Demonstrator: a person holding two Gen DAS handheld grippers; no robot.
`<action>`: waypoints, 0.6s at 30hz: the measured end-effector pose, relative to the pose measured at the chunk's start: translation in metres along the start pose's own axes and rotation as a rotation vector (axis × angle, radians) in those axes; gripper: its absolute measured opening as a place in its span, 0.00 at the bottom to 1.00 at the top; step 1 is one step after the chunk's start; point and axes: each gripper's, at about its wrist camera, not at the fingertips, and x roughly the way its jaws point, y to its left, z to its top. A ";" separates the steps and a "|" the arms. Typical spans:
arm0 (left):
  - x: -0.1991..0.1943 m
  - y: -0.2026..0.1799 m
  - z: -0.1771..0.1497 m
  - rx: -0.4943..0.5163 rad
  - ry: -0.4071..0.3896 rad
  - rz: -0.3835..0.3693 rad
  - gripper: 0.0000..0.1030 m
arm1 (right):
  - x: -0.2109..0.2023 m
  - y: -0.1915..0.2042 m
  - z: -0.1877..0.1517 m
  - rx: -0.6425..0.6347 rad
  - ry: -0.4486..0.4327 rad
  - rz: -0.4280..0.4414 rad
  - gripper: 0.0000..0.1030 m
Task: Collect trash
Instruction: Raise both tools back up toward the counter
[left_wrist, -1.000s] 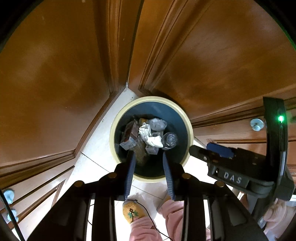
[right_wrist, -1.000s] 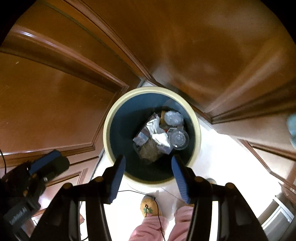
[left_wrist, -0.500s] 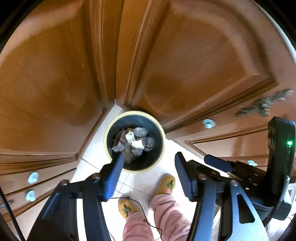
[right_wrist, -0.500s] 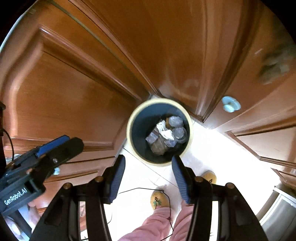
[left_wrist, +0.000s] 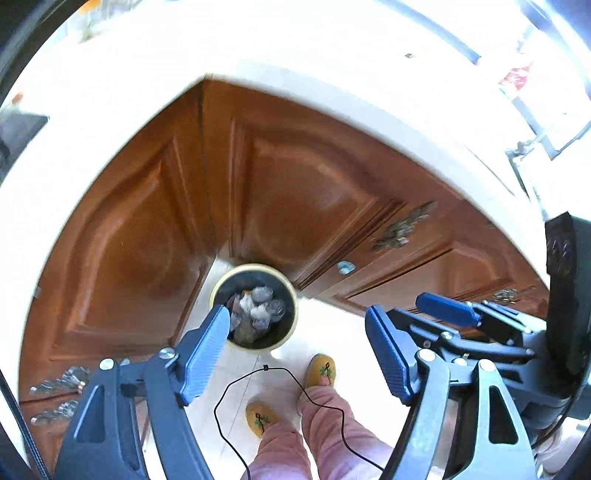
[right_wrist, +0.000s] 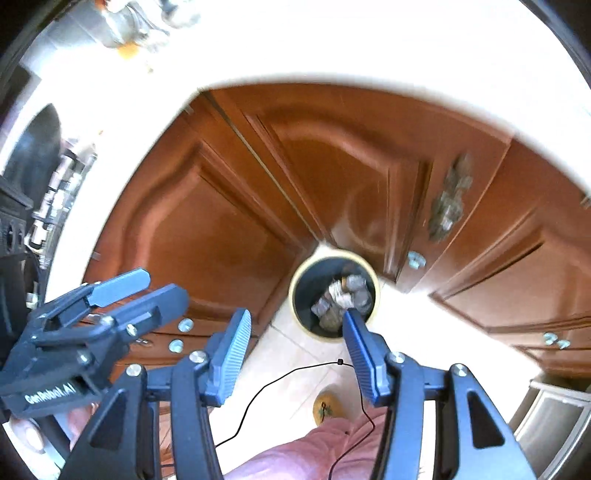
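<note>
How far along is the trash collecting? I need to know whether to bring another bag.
Done: crumpled trash lies in the bin on the floor. In hand: nothing; the left gripper is opening with empty jaws, and the right gripper is open and empty. Left: the overexposed countertop cannot be judged.

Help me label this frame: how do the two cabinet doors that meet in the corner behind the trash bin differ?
In the right wrist view, the left door faces the camera broadly, while the right door looks narrower and more foreshortened. The right door carries an ornate metal handle; no handle shows on the left door. Both are glossy reddish-brown wood with raised arched panels, and the trash bin stands where they meet.
</note>
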 end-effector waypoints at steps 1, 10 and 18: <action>-0.011 -0.005 0.001 0.013 -0.018 -0.006 0.73 | -0.017 0.005 0.002 -0.010 -0.020 -0.009 0.51; -0.093 -0.039 0.018 0.069 -0.120 -0.065 0.80 | -0.120 0.023 0.011 -0.037 -0.186 -0.036 0.51; -0.169 -0.071 0.038 0.129 -0.291 -0.075 0.87 | -0.198 0.028 0.022 -0.030 -0.355 -0.108 0.51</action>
